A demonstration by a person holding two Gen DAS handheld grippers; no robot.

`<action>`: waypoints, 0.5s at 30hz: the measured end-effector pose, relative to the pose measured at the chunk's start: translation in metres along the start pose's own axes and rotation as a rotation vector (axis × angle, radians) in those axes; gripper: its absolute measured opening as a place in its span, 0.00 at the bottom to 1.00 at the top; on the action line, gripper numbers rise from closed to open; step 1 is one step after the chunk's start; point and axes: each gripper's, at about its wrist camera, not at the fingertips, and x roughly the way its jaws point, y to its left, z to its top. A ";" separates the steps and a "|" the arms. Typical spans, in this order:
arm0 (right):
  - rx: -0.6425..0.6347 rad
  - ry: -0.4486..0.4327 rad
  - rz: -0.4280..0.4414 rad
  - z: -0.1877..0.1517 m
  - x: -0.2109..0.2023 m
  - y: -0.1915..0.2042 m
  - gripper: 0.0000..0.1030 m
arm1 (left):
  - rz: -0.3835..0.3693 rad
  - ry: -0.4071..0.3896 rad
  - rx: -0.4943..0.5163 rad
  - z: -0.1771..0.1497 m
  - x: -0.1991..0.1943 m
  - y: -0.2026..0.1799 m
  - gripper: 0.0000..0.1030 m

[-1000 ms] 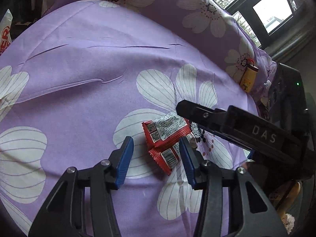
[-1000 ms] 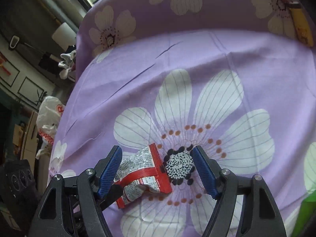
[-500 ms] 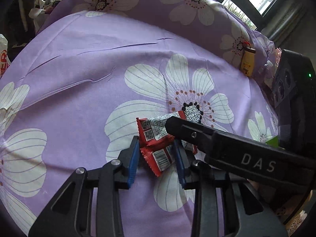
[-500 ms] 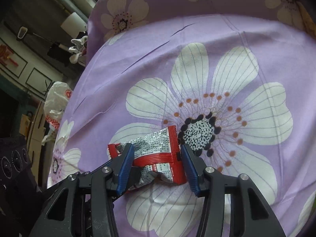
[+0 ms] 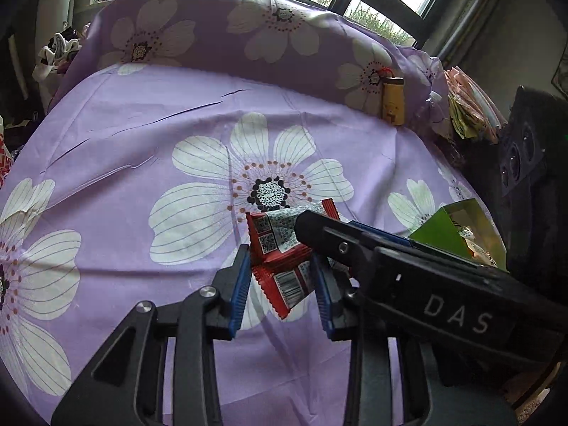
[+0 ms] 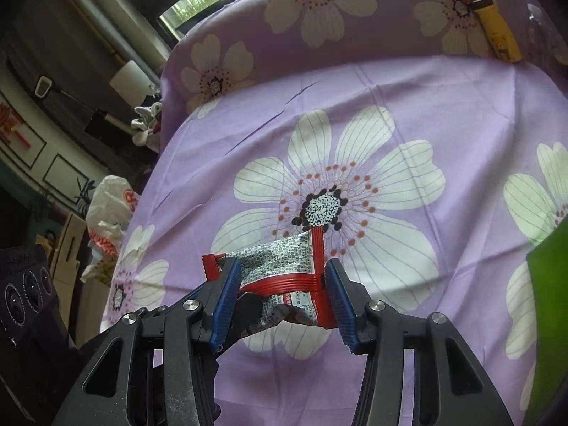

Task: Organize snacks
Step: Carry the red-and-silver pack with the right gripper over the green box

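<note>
Cloth (image 5: 149,131): purple, with big white flowers, spread over the whole surface and up the raised back.
Green box (image 5: 440,227): open at the top, standing on the cloth at the right side, near the packets.
Right gripper (image 6: 280,284): blue pads pressed on both sides of the upper red packet, pinching it; in the left wrist view reaching in from the right, across the left gripper.
Left gripper (image 5: 280,277): blue pads narrowed on the lower red packet, touching both its edges.
Red snack packets (image 5: 280,248): two, one over the other, held between the grippers just below the dark centre of the middle flower; whether lifted off the cloth, cannot tell.
Yellow bottle (image 5: 392,101): at the far right edge of the cloth, leaning against the raised back.
</note>
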 end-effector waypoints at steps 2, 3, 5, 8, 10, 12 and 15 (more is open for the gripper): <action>0.004 -0.038 -0.017 -0.007 -0.016 -0.001 0.51 | -0.017 -0.014 0.031 -0.004 -0.007 -0.012 0.32; 0.011 -0.053 -0.023 -0.011 -0.025 -0.004 0.51 | -0.026 -0.019 0.046 -0.006 -0.010 -0.018 0.32; 0.023 -0.084 -0.035 -0.017 -0.040 -0.008 0.51 | -0.046 -0.028 0.074 -0.010 -0.016 -0.032 0.31; 0.051 -0.129 -0.066 -0.029 -0.066 -0.017 0.51 | -0.086 -0.039 0.114 -0.015 -0.023 -0.054 0.31; 0.068 -0.161 -0.090 -0.034 -0.083 -0.024 0.51 | -0.112 -0.045 0.142 -0.018 -0.026 -0.072 0.31; 0.090 -0.188 -0.115 -0.038 -0.099 -0.034 0.51 | -0.142 -0.043 0.158 -0.021 -0.026 -0.089 0.31; 0.117 -0.221 -0.162 -0.042 -0.121 -0.051 0.51 | -0.180 -0.044 0.186 -0.022 -0.025 -0.116 0.31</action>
